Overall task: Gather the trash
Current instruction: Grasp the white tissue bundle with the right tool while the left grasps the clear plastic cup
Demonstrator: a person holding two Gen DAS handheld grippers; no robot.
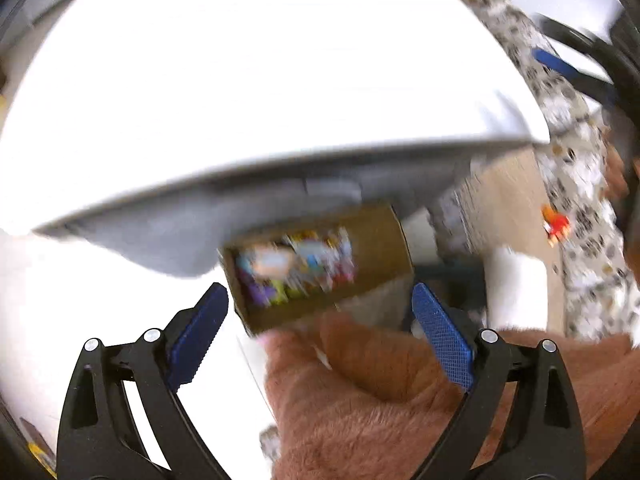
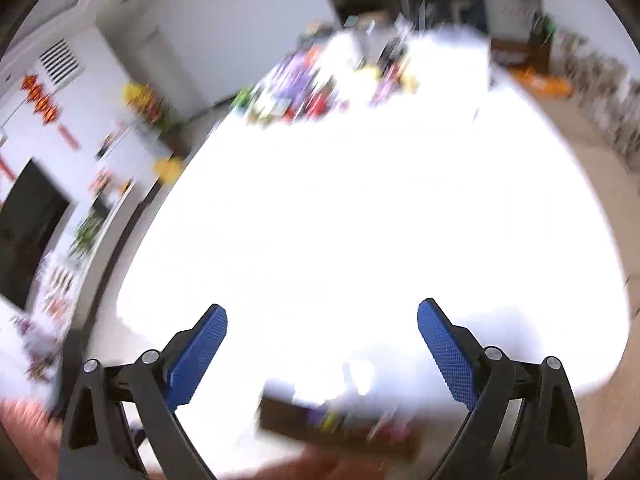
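The right gripper [image 2: 322,344] hangs above a bright white worktop [image 2: 360,220], its blue-padded jaws spread wide with nothing between them. Low in the blurred frame, a brown cardboard box [image 2: 336,424] with colourful contents sits below the worktop's near edge. A jumble of colourful items [image 2: 320,84] crowds the worktop's far end. A dark screen [image 2: 28,224] stands at the left.
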